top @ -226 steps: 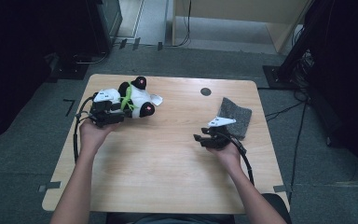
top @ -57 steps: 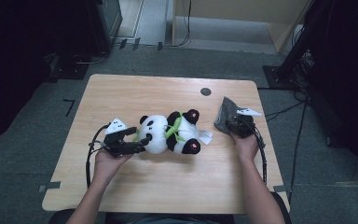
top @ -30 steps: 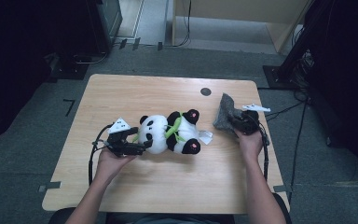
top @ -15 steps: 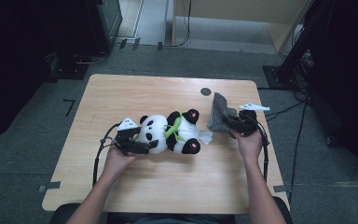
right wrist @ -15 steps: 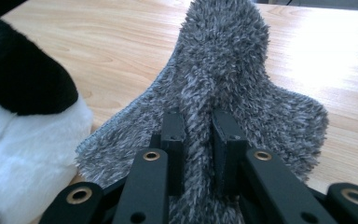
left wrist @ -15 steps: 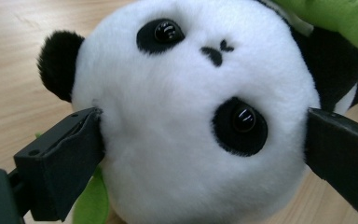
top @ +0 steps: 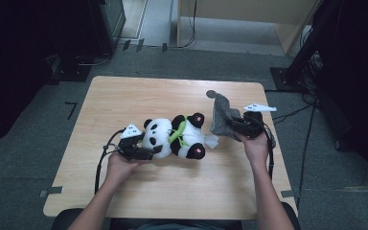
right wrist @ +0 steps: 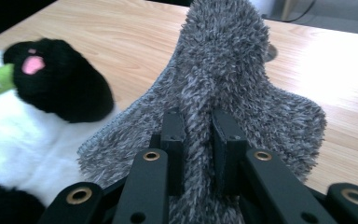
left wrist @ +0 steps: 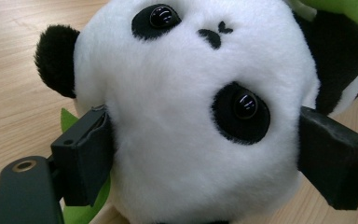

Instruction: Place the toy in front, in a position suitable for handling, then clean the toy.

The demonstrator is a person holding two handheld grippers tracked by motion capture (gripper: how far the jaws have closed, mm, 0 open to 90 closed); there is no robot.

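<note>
Left gripper (left wrist: 200, 154) we find clamped across the plush panda's (top: 175, 136) head at table centre, jaws just closing, right gripper (right wrist: 198, 135) pinching the grey fuzzy cloth (right wrist: 223, 70) at far right

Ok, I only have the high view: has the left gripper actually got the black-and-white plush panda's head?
Observer: Yes. In the left gripper view, the jaws of the left gripper have just been closing and press into the fur on both sides of the head of the black-and-white plush panda.
Operator: And the right one?
Observer: In the right gripper view, the right gripper has its jaws shut on a raised fold of the grey fuzzy cloth.
</note>
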